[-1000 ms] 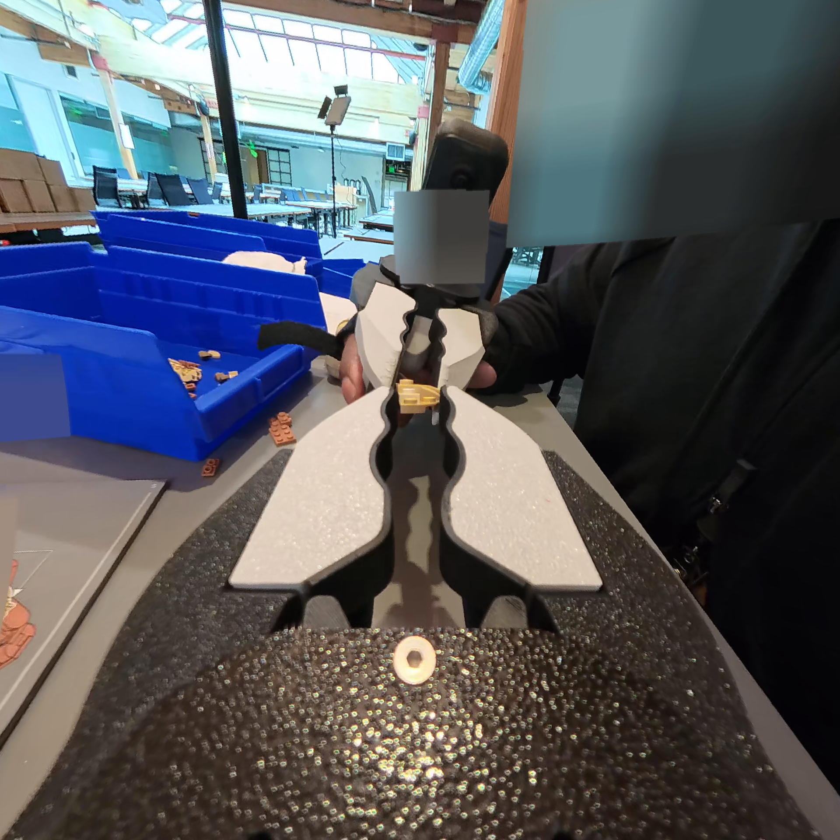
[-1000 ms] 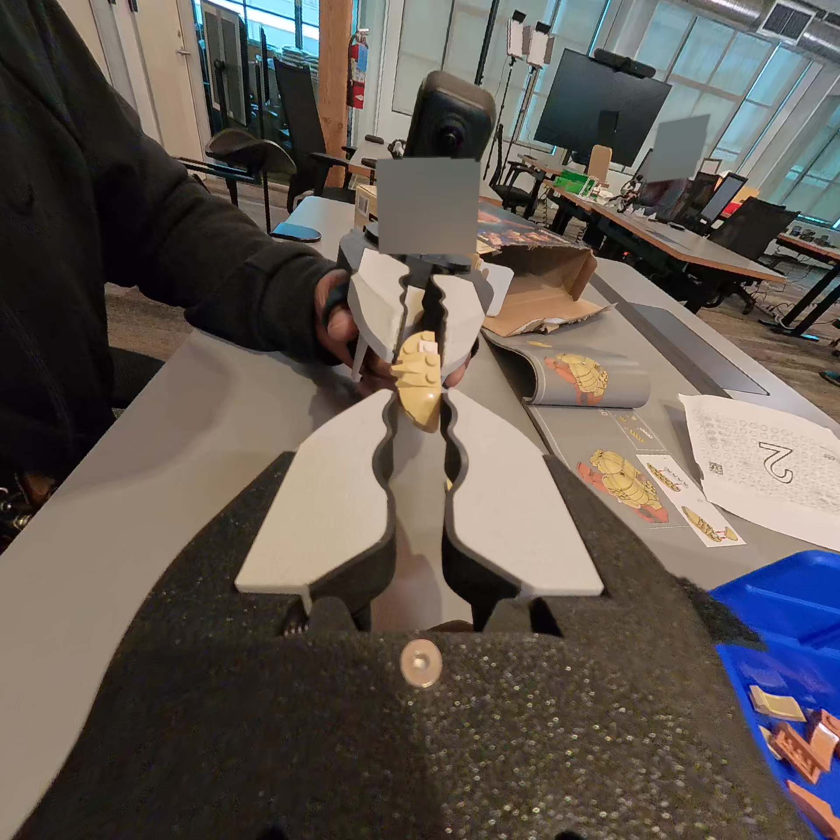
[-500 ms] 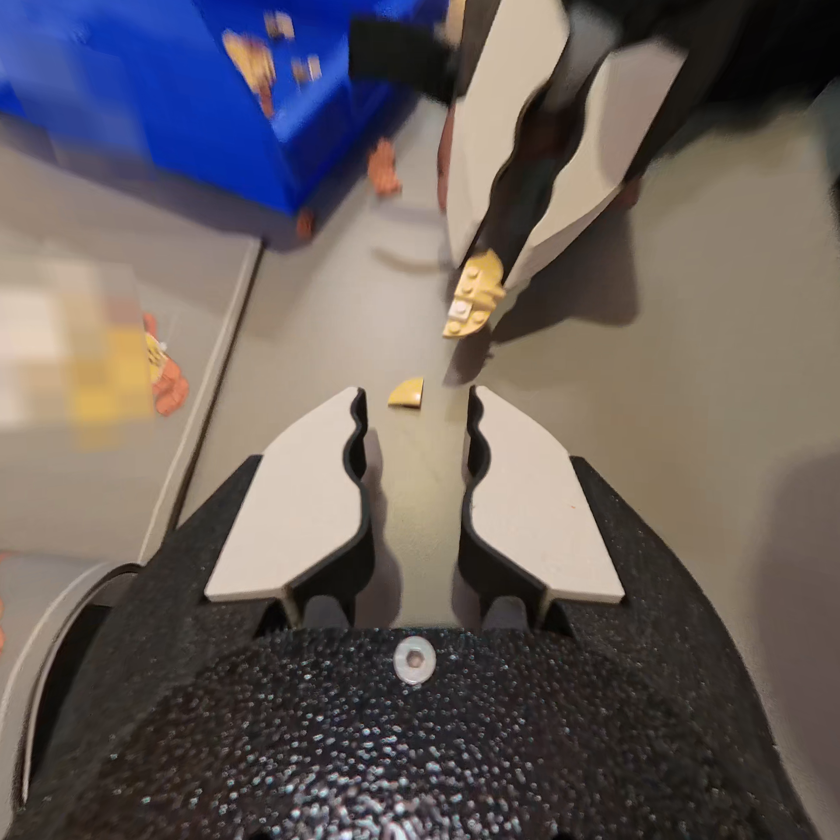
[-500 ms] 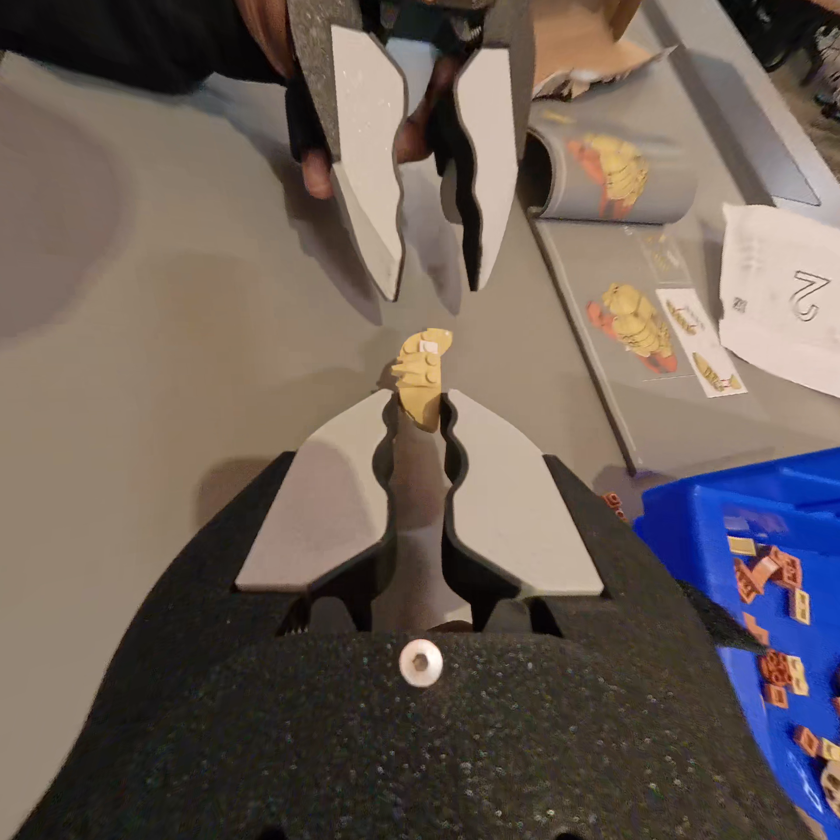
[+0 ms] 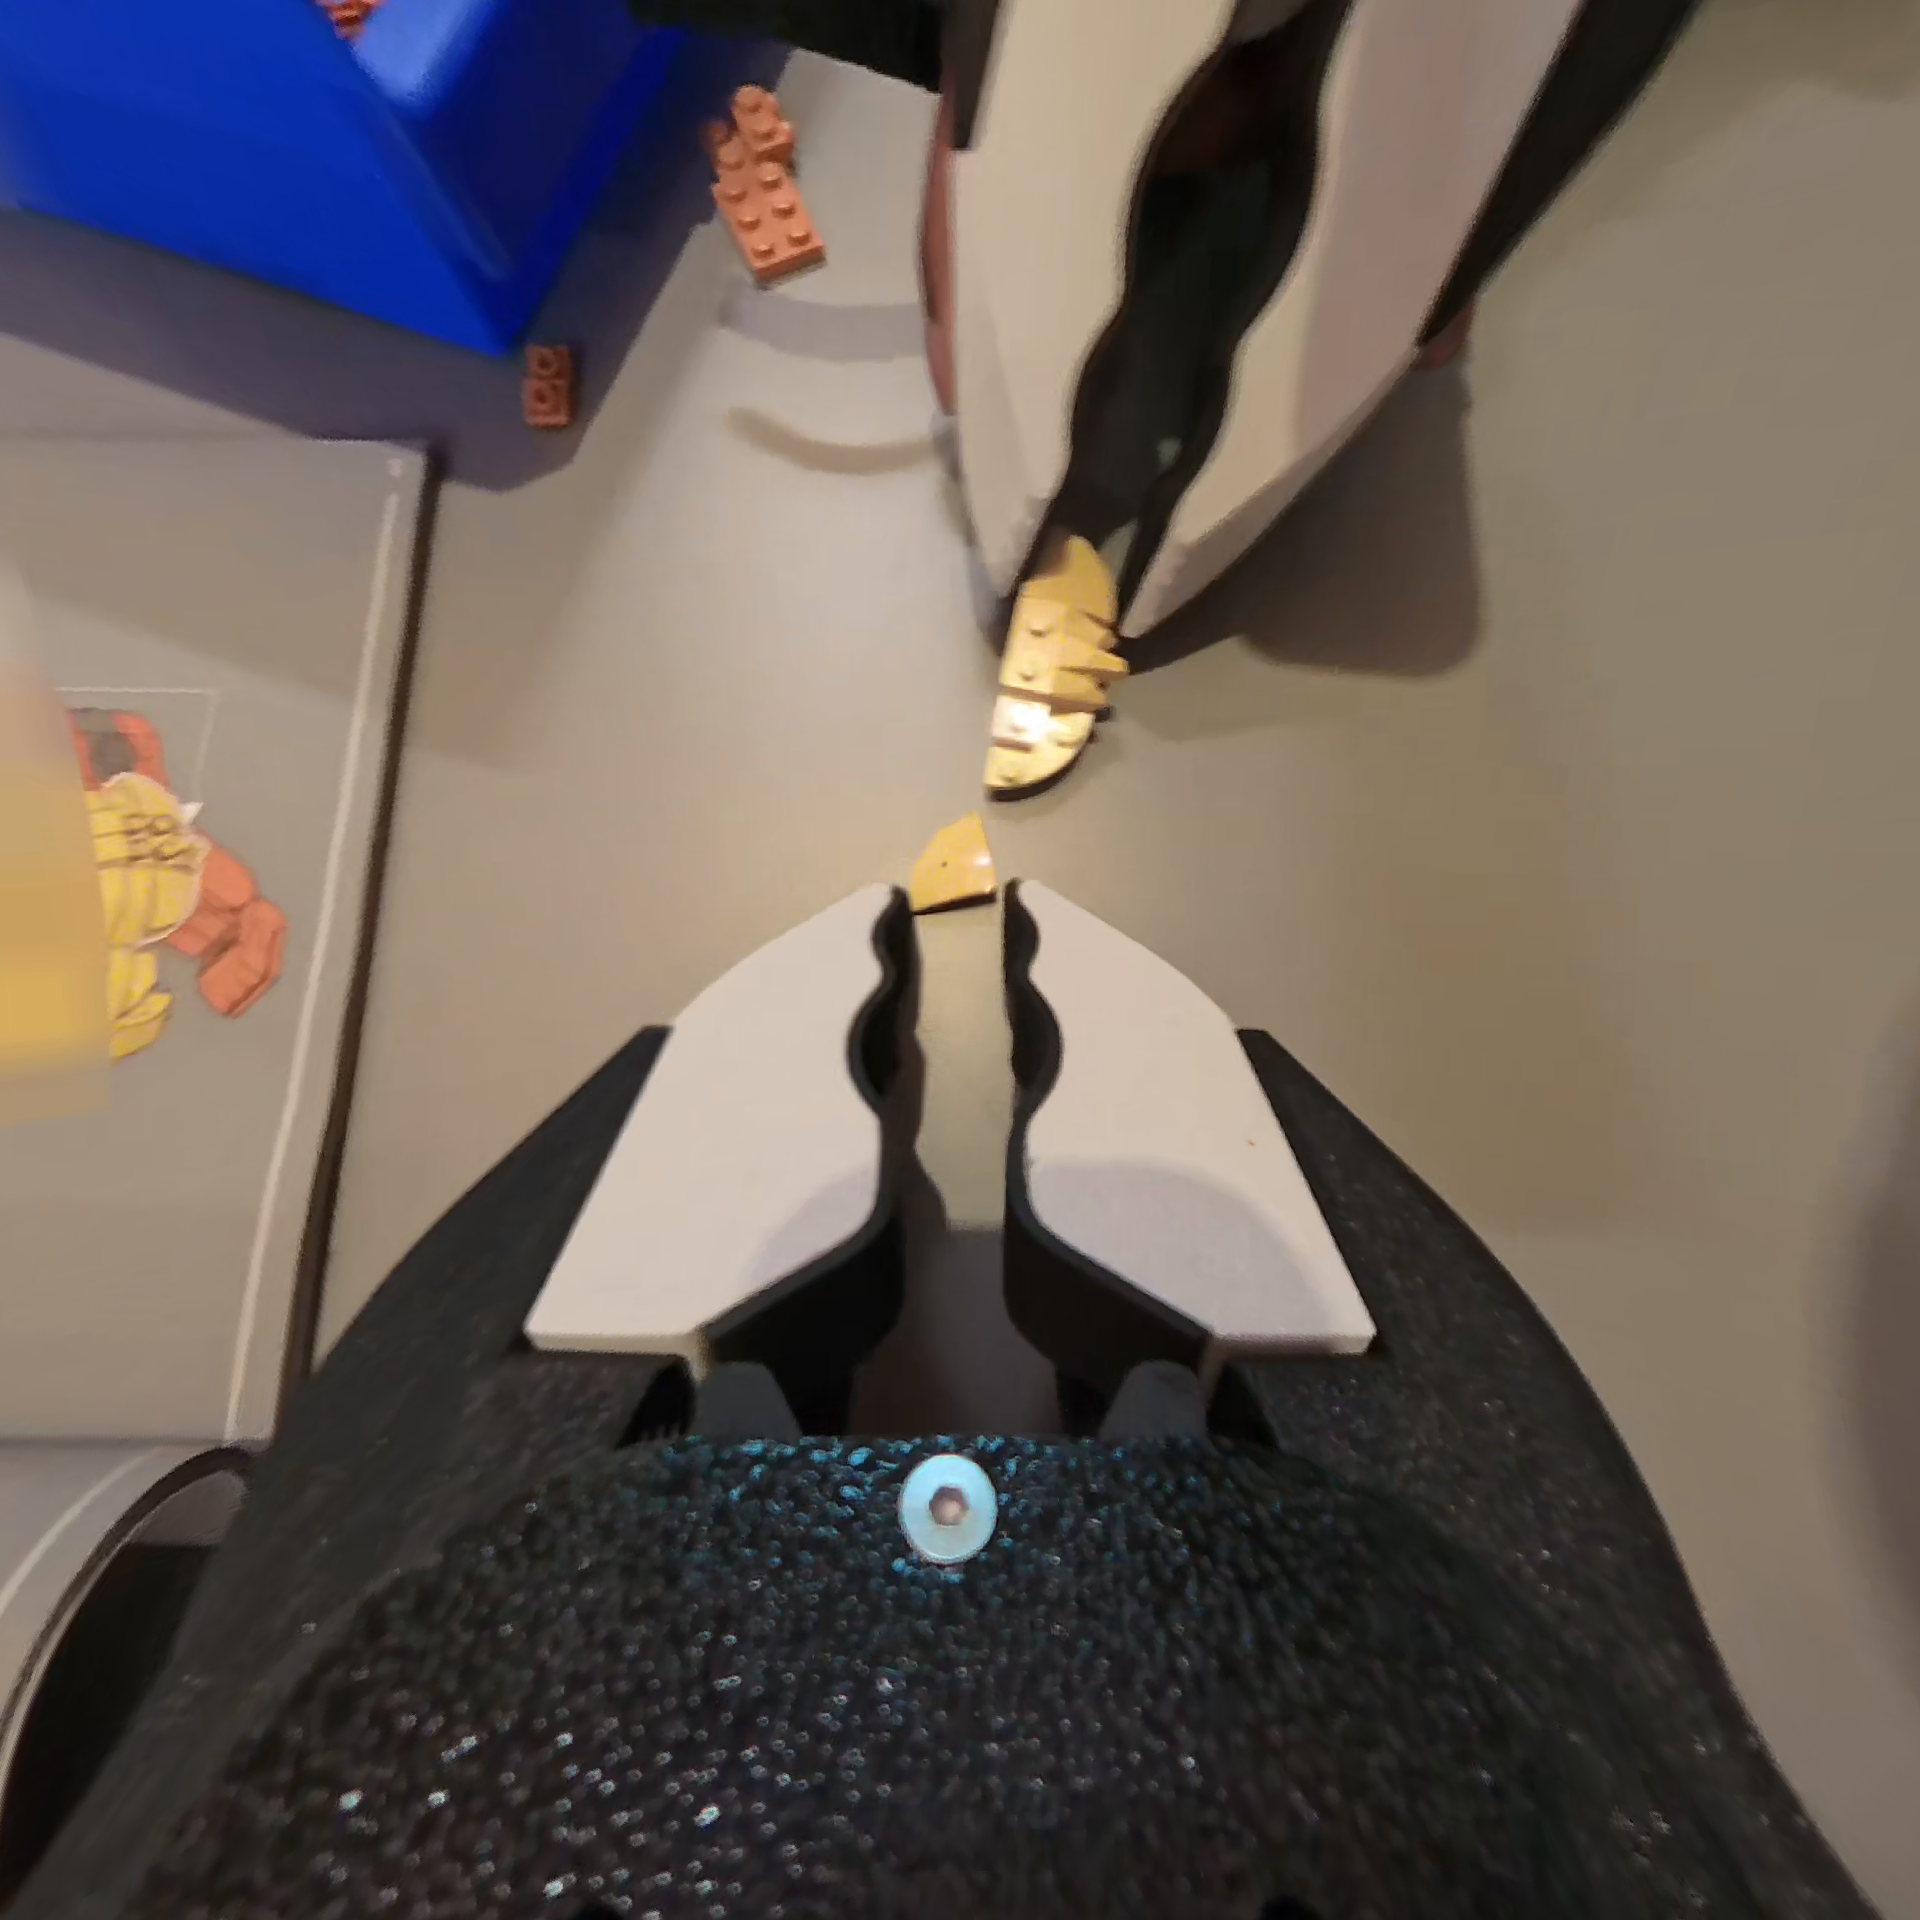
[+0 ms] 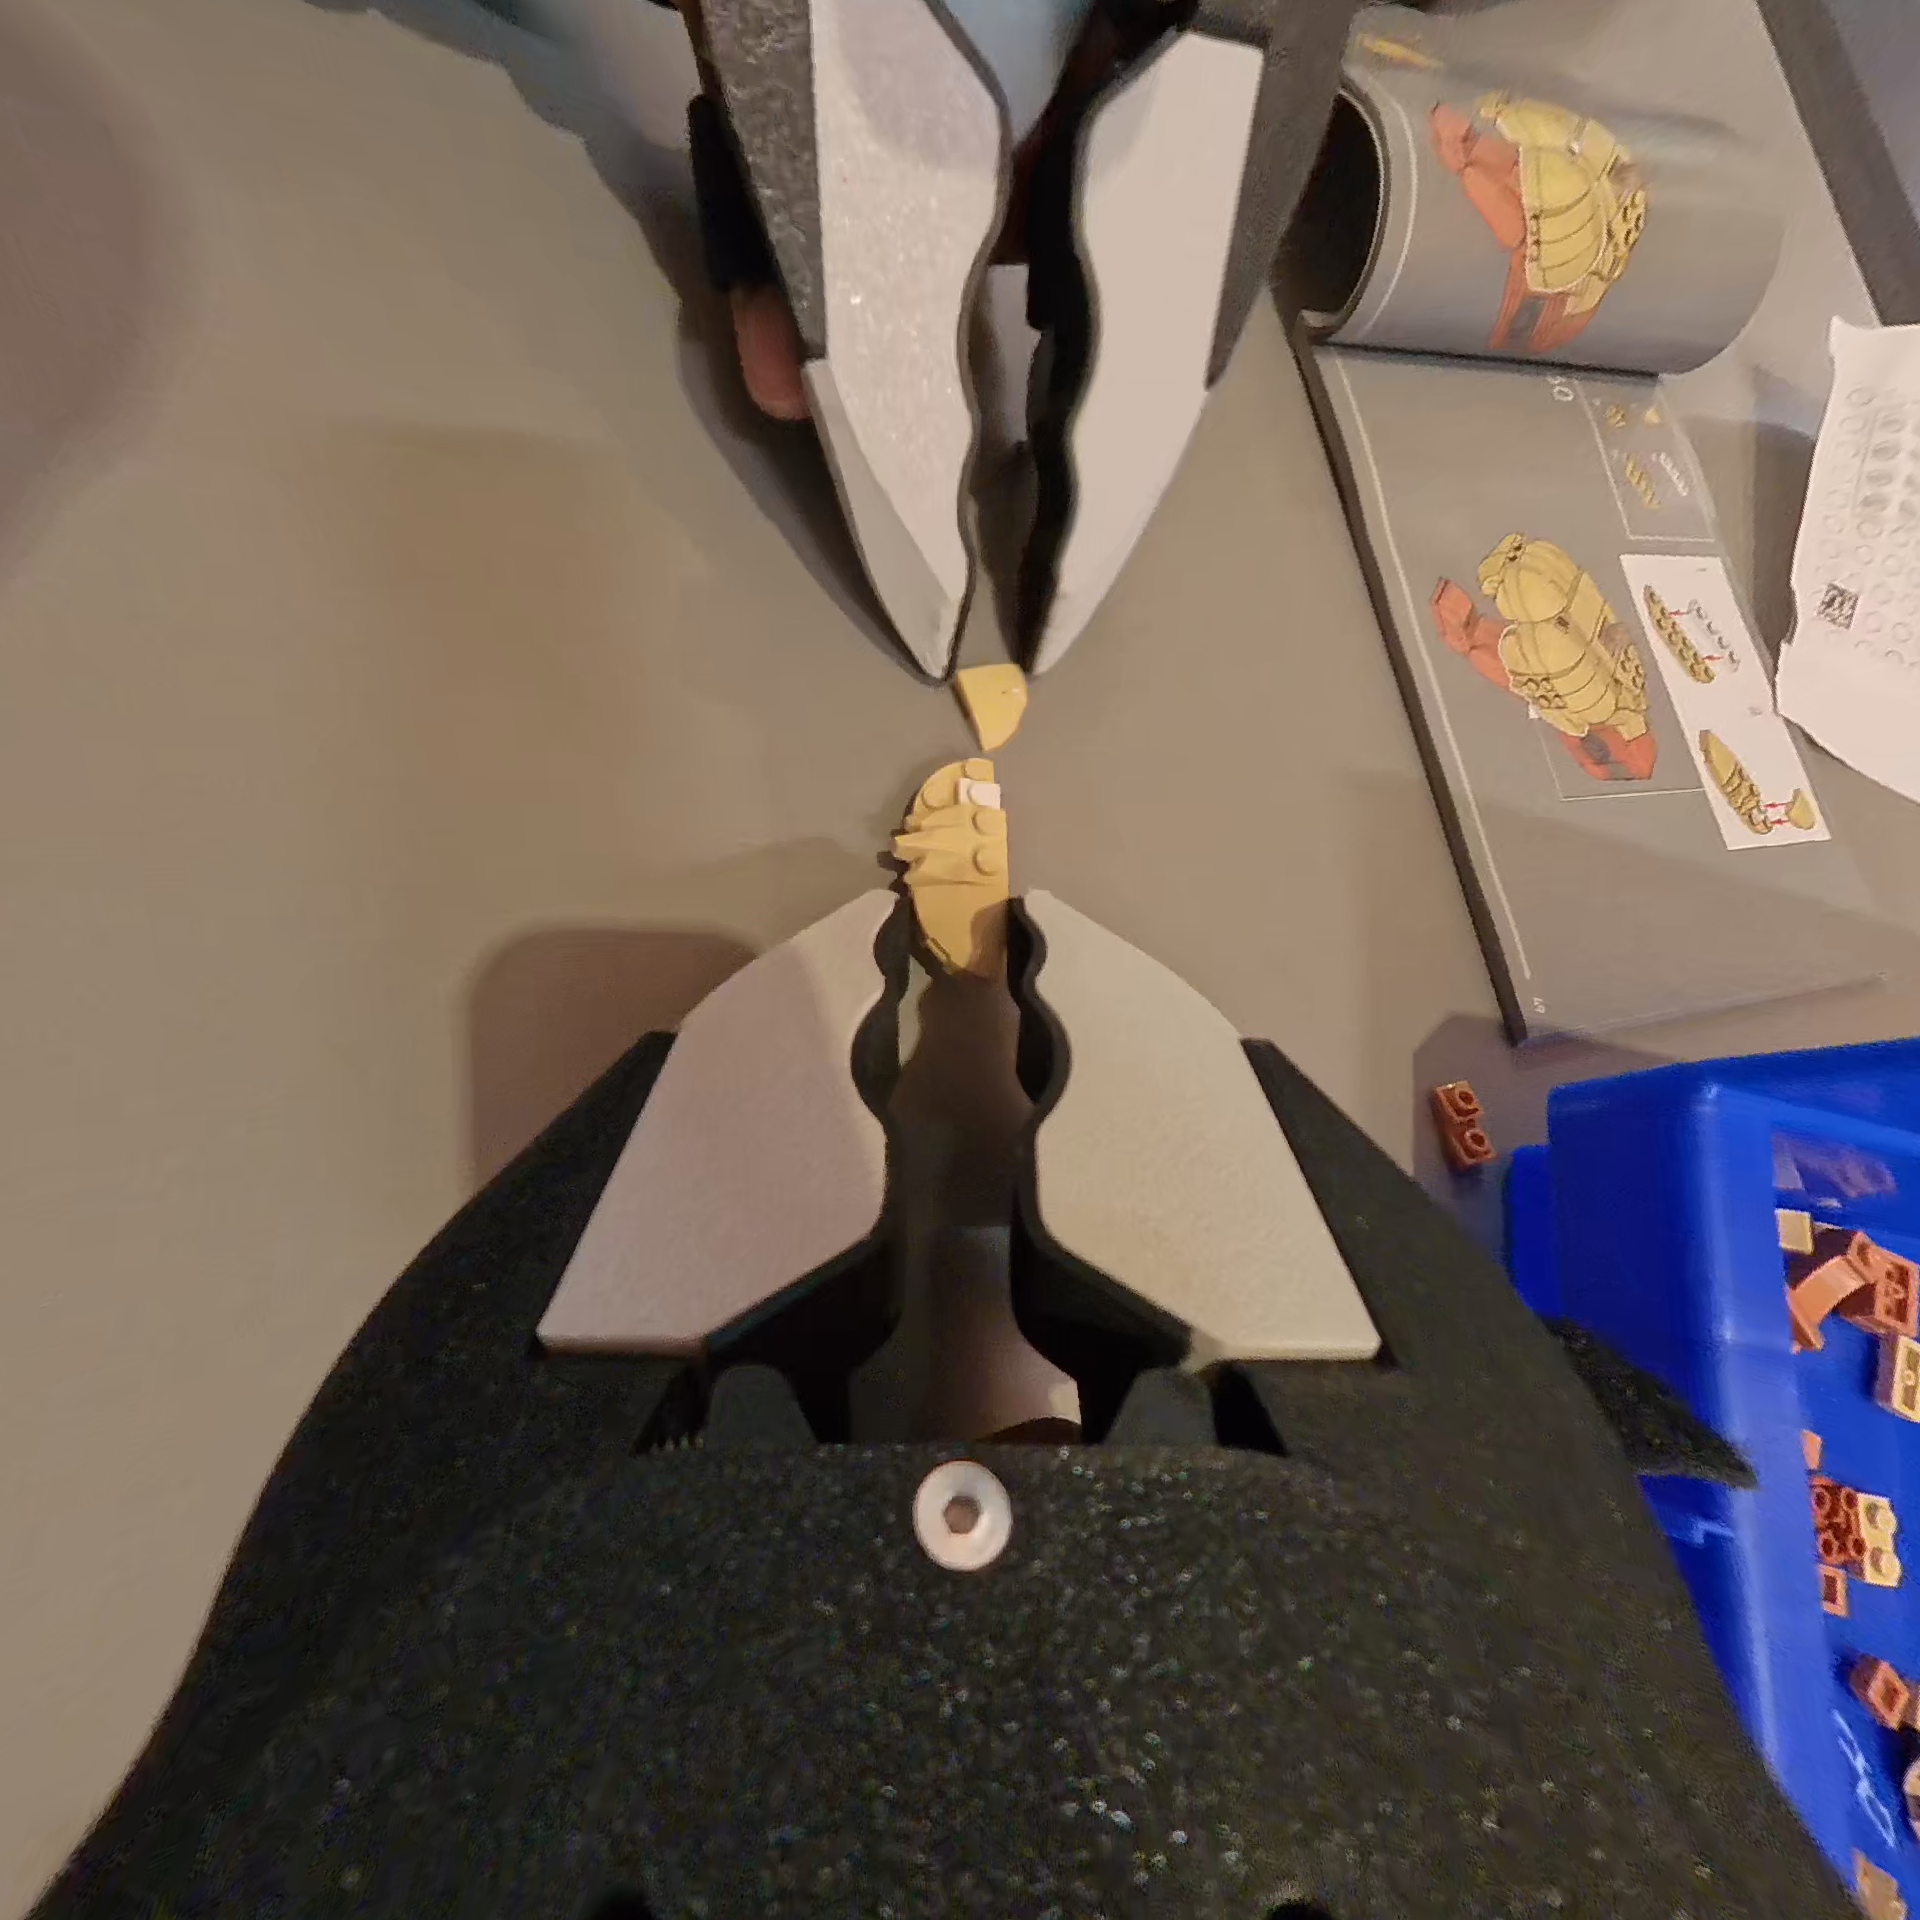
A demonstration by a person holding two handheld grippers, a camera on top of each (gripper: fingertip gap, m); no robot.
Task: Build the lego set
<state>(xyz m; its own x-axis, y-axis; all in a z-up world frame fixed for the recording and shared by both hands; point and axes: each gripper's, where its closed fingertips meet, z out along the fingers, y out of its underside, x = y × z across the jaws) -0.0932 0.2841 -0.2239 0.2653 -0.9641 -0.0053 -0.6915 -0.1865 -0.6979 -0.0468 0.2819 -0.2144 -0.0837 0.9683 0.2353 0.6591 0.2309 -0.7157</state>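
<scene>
A small tan wedge piece (image 5: 951,868) lies low over the grey table (image 5: 1455,935), and my left gripper (image 5: 954,891) has its tips closed on the piece's near end. My right gripper (image 6: 951,909) is shut on a tan curved lego assembly (image 6: 956,883) with studs and a white stud at its far tip. The two grippers face each other tip to tip, with the assembly's tip a short gap from the wedge (image 6: 992,712). The left gripper (image 6: 989,670) also shows in the right wrist view. The right gripper (image 5: 1081,582) with the assembly (image 5: 1055,675) shows in the left wrist view.
A blue bin (image 6: 1714,1351) of brown and tan pieces stands at the right. Its corner (image 5: 260,156) shows in the left wrist view. Loose reddish-brown bricks (image 5: 764,197) (image 5: 548,384) lie beside it. An open instruction booklet (image 6: 1558,675) and a white sheet (image 6: 1860,551) lie nearby. About 5 centimetres separates my left fingertips from my right.
Both grippers tipped down from mid-air to the table. The left gripper let the small wedge go onto the table, then closed its fingers on it again. The right kept hold of the assembly.
</scene>
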